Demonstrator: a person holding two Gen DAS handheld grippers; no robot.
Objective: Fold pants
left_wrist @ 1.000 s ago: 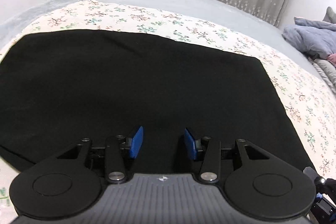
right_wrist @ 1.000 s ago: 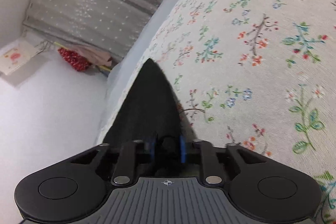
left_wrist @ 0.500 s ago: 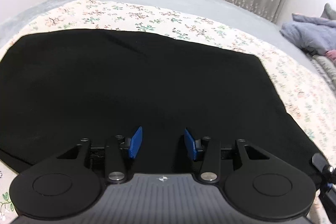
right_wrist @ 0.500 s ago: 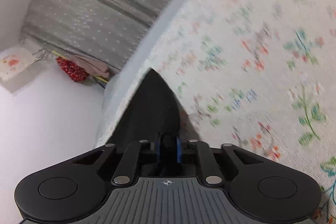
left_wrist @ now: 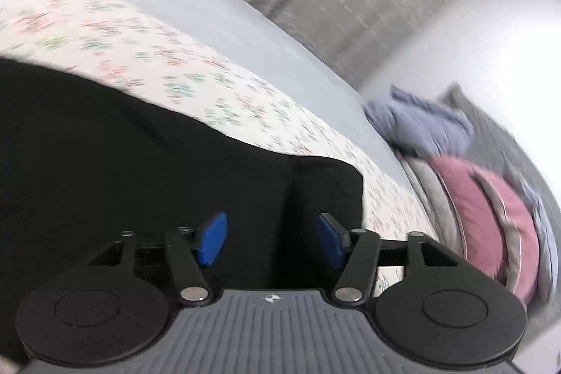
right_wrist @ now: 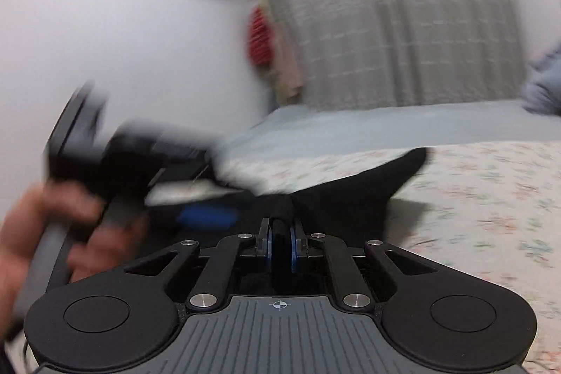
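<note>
Black pants (left_wrist: 133,163) lie spread on a floral sheet (left_wrist: 147,55). My left gripper (left_wrist: 270,240) hovers low over their right part, its jaws opening wide, and no cloth is pinched between the blue pads (left_wrist: 210,239). A raised fold of the pants (left_wrist: 326,188) stands just ahead of it. In the right wrist view my right gripper (right_wrist: 280,249) is shut on a bunched edge of the pants (right_wrist: 354,188), lifted off the sheet. The left gripper (right_wrist: 207,216) shows there as a blur at the left, held by a hand (right_wrist: 42,233).
A pale blue blanket (left_wrist: 196,13) covers the far side of the bed. A pile of lilac and pink clothes (left_wrist: 484,209) lies at the right edge. A grey curtain (right_wrist: 392,23) and white wall (right_wrist: 105,23) stand behind, with a red item (right_wrist: 259,37) hanging.
The left jaws have spread wider and that view has swung right toward the clothes pile. The right gripper has rolled upright, lifting the pants edge toward the left gripper.
</note>
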